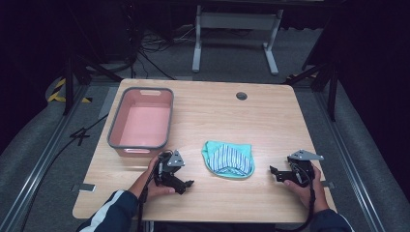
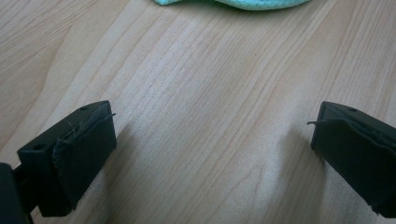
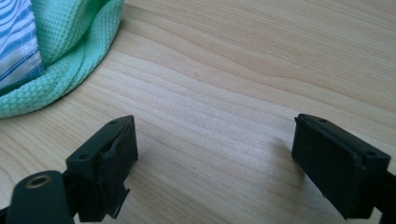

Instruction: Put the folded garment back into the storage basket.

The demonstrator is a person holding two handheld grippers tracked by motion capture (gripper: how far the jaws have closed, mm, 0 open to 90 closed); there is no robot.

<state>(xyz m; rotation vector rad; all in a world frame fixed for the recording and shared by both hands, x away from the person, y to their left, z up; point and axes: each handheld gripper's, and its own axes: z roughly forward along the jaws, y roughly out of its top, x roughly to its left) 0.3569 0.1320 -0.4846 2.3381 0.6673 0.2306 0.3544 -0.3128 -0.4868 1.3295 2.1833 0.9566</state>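
Nearest the person, the left gripper and the right gripper rest low over the wooden table, each with jaws spread wide on bare wood; between them lies a mint-green cloth with a blue-striped panel, cut off at the frame edges in both gripper views. Farther left stands a pink, grey-rimmed bin; its near wall is partly hidden by the left hand.

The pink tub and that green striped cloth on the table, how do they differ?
The pink tub is a rigid, grey-rimmed rectangular container standing upright; the green striped cloth is soft and lies crumpled flat. The tub sits at the table's left, beyond the left claw; the cloth lies between the left and right claw. Both rest untouched on the table.
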